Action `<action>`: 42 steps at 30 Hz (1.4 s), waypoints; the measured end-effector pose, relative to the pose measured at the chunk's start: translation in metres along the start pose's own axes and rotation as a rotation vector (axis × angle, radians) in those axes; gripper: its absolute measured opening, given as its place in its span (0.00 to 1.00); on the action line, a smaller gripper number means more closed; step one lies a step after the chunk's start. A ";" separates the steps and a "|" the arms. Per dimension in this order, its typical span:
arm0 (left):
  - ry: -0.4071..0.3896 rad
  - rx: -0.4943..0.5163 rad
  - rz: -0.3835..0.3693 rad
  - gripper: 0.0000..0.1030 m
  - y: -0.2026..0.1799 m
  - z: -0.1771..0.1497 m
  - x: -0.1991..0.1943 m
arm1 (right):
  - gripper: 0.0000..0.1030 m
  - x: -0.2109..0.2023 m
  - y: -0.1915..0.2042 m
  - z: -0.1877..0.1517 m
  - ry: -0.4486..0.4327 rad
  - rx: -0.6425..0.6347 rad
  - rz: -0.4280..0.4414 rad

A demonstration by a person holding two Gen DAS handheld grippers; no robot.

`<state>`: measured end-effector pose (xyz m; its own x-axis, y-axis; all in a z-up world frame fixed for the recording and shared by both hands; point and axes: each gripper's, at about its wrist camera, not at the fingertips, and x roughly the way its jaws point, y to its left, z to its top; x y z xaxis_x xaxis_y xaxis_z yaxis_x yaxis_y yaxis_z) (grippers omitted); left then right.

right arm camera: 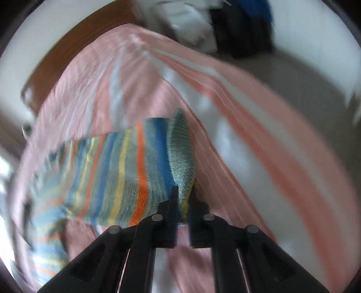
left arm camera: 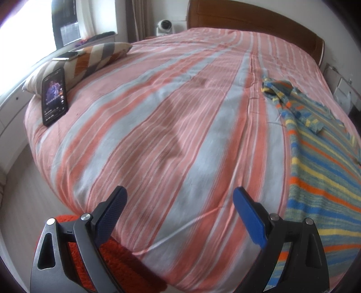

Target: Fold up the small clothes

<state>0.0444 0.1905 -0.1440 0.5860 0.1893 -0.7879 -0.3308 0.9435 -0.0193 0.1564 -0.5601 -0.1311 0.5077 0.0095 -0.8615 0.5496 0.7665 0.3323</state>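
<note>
A striped knit garment [left arm camera: 320, 166] in blue, orange, yellow and grey-green lies on the right side of the bed, its crumpled far end toward the headboard. My left gripper [left arm camera: 180, 202] is open and empty, above the near edge of the bed, left of the garment. In the right wrist view my right gripper [right arm camera: 183, 198] is shut on the ribbed hem of the same garment [right arm camera: 126, 171], which stretches off to the left over the bed. That view is motion-blurred.
The bed has a pink and grey striped cover [left arm camera: 158, 117] and a wooden headboard [left arm camera: 248, 20]. A phone [left arm camera: 54, 95] with its screen lit leans on a striped pillow [left arm camera: 90, 58] at far left. An orange rug [left arm camera: 108, 254] lies on the floor.
</note>
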 end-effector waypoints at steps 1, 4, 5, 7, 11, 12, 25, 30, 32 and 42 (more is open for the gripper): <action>0.003 -0.001 -0.001 0.93 0.000 0.000 0.000 | 0.05 0.000 -0.008 -0.001 -0.005 0.052 0.038; 0.001 0.002 -0.006 0.93 0.000 0.000 0.000 | 0.06 -0.001 -0.015 -0.002 0.003 0.125 0.099; -0.001 0.003 -0.008 0.93 0.000 0.000 0.000 | 0.07 -0.003 -0.018 -0.002 0.003 0.134 0.103; -0.003 0.005 -0.009 0.93 -0.001 0.000 -0.001 | 0.08 -0.008 -0.023 -0.003 -0.001 0.138 0.096; 0.001 0.010 -0.009 0.93 -0.003 0.000 0.000 | 0.07 -0.028 -0.030 -0.006 -0.036 0.112 -0.001; 0.002 0.011 -0.009 0.93 -0.003 0.000 0.000 | 0.08 -0.033 -0.030 -0.006 -0.054 0.097 -0.030; -0.032 0.072 -0.019 0.93 -0.014 -0.006 -0.010 | 0.23 -0.022 0.001 -0.022 -0.029 -0.117 0.019; -0.024 0.087 -0.011 0.93 -0.020 -0.006 -0.007 | 0.25 -0.058 0.003 -0.050 -0.118 -0.214 -0.046; -0.026 0.099 -0.015 0.93 -0.023 -0.007 -0.008 | 0.27 -0.075 0.007 -0.066 -0.139 -0.278 -0.043; 0.073 0.097 -0.053 0.98 -0.024 -0.008 0.011 | 0.38 -0.111 0.003 -0.153 -0.232 -0.307 -0.030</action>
<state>0.0526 0.1681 -0.1567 0.5442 0.1212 -0.8301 -0.2251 0.9743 -0.0053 0.0001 -0.4608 -0.0930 0.6503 -0.1345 -0.7477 0.3600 0.9212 0.1474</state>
